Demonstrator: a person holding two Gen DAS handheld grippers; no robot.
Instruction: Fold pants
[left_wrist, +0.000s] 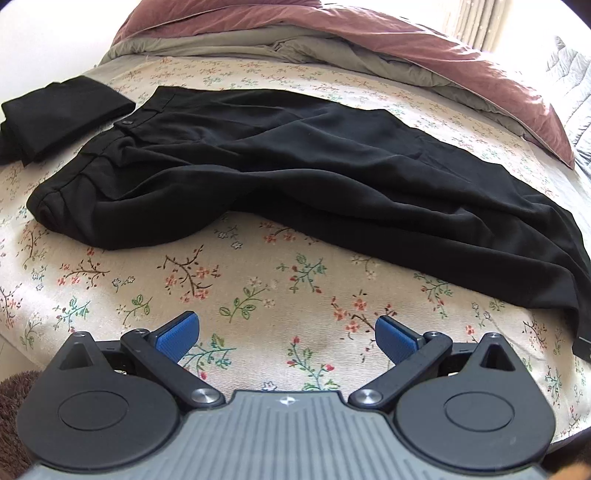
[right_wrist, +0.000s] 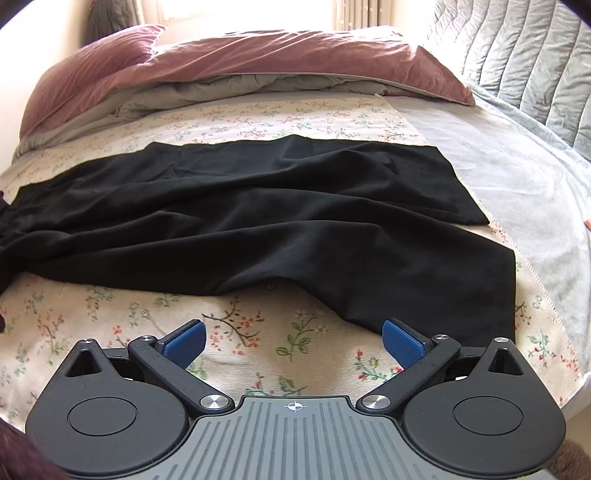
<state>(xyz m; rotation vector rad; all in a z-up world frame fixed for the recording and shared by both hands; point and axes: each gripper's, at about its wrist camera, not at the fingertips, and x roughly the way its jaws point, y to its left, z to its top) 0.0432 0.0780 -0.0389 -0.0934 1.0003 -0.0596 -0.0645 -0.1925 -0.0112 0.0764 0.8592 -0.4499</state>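
Observation:
Black pants (left_wrist: 280, 162) lie spread out on a floral bed sheet (left_wrist: 258, 295), waistband at the left, legs running right. The right wrist view shows the two legs (right_wrist: 280, 214) with the hems at the right. My left gripper (left_wrist: 287, 338) is open and empty, hovering over bare sheet in front of the pants' seat. My right gripper (right_wrist: 293, 341) is open and empty, just in front of the nearer leg; its right finger (right_wrist: 402, 343) is close to that leg's hem edge.
A folded black garment (left_wrist: 62, 110) lies left of the waistband. A pink and grey duvet (right_wrist: 240, 70) is bunched behind the pants. A grey quilted cover (right_wrist: 524, 62) and pale sheet (right_wrist: 517, 177) lie at the right.

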